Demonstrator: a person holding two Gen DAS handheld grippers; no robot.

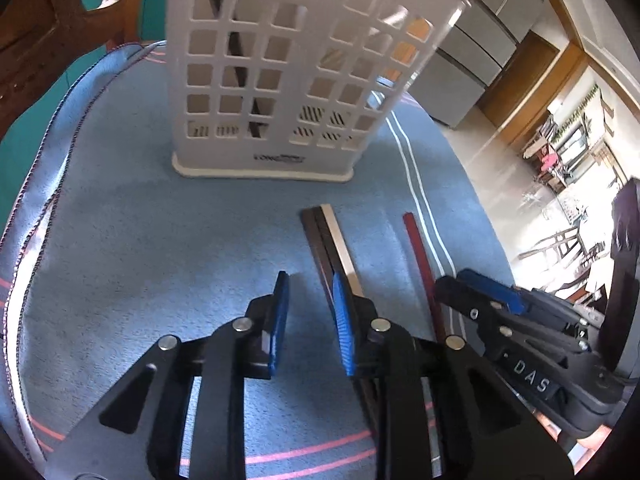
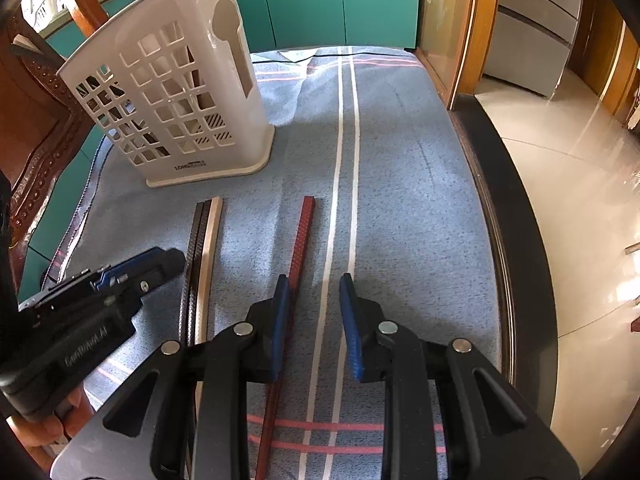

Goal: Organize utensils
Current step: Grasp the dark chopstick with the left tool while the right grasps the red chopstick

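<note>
Left wrist view: the left hand-held gripper (image 1: 310, 284) hangs over the blue towel (image 1: 140, 220) with its jaws narrowly apart and nothing between the pads; its right pad sits just beside a bundle of 3 chopsticks (image 1: 324, 232), 2 dark and 1 pale, lying side by side. From that gripper the bundle runs toward 12 o'clock, ending short of the white basket (image 1: 276, 80), which stands upright at 12 o'clock with at least 1 dark stick already leaning inside. A single red chopstick (image 1: 418, 256) lies at about 2 o'clock, apart from the bundle.

In the right wrist view the right hand-held gripper (image 2: 314, 284) is also narrowly parted and empty; the red stick passes just under its left pad, outside the gap.

The sticks look light, stiff and thin. Their smooth faces will likely slip or roll between pads, and the towel's nap gives little room to get under them. Judging from this, the best hold is across the narrow width, near the middle or slightly toward the thick end, so the stick stays balanced when tipped upright for the basket. Taking 1 stick rather than all 3 seems safer.
</note>
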